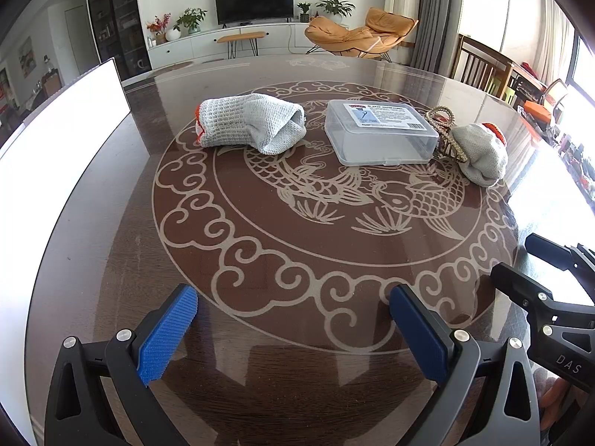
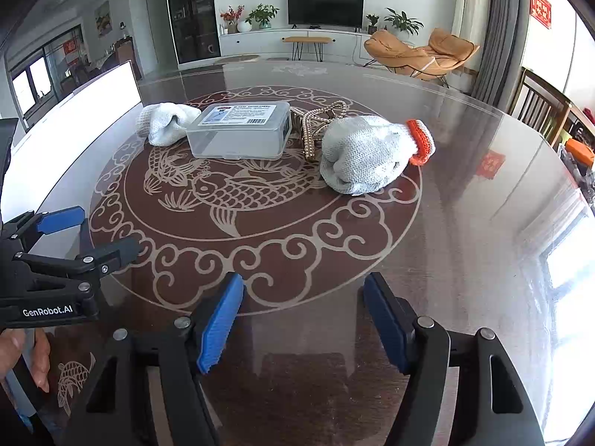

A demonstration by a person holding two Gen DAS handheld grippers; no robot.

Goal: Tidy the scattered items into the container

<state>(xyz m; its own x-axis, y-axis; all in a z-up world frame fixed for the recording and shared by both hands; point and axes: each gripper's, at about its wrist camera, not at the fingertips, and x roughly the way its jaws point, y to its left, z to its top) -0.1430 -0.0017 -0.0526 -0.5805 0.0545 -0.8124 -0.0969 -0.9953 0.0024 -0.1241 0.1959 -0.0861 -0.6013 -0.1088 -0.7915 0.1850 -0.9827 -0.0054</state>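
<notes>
Three loose items: two rolled grey gloves and a beaded gold ornament, all on the worktop (image 1: 111,223).
Container: clear plastic box (image 1: 379,132), lid on, contents not visible.
Left of box: glove (image 1: 249,124), apart.
Right of box: ornament (image 1: 444,130) touching it, then second glove (image 1: 481,154).
Hand-held grippers: left (image 1: 293,329) and right (image 2: 303,325) both spread apart, empty, well short of the box, likely poised to begin.

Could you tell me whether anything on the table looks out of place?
The clear plastic lidded box is shut, while two rolled grey knit gloves and a gold beaded hair claw lie loose beside it.
</notes>
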